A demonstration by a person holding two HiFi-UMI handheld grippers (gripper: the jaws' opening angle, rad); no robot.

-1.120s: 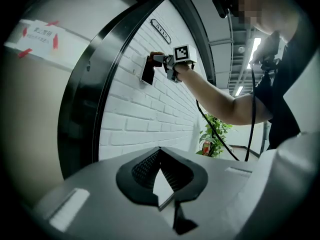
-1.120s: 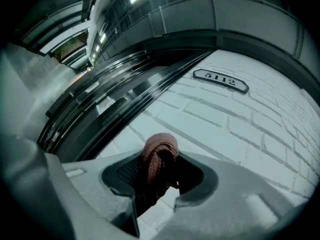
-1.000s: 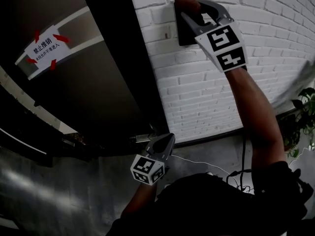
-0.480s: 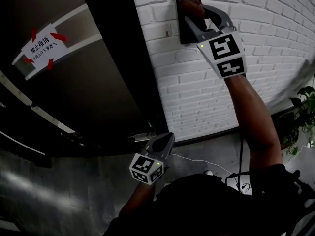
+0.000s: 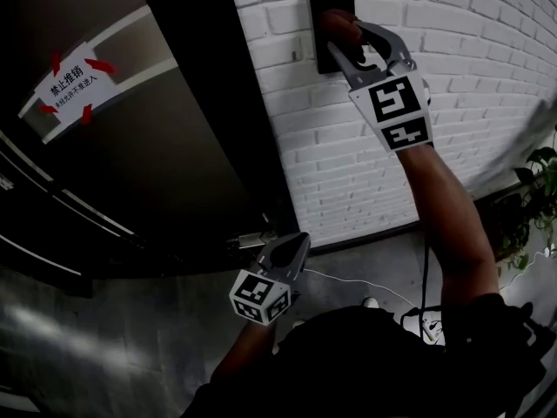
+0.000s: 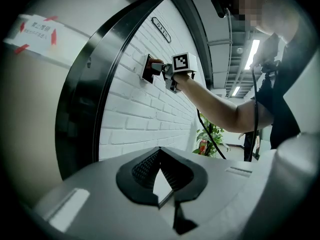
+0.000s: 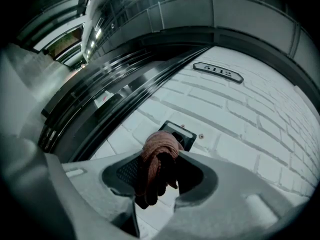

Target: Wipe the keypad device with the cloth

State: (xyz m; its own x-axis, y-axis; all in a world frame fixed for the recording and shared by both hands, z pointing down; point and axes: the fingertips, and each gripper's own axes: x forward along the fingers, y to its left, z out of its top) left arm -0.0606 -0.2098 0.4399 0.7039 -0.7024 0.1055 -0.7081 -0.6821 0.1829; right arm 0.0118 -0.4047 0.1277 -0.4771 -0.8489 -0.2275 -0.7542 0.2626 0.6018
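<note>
A black keypad device is fixed high on the white brick wall. My right gripper is raised to it and shut on a bunched reddish-brown cloth, which presses against the device's face. In the right gripper view the cloth fills the jaws and covers most of the keypad device. My left gripper hangs low by my body, shut and with nothing in it. The left gripper view shows the keypad device and the right gripper from afar.
A dark metal door with a white paper notice stands left of the wall. A door number plate sits above the device. A potted plant stands at the right, and cables trail on the floor.
The right gripper with the cloth has slid down the keypad device, so the device's top now shows above the cloth. The left gripper has stayed where it was.
</note>
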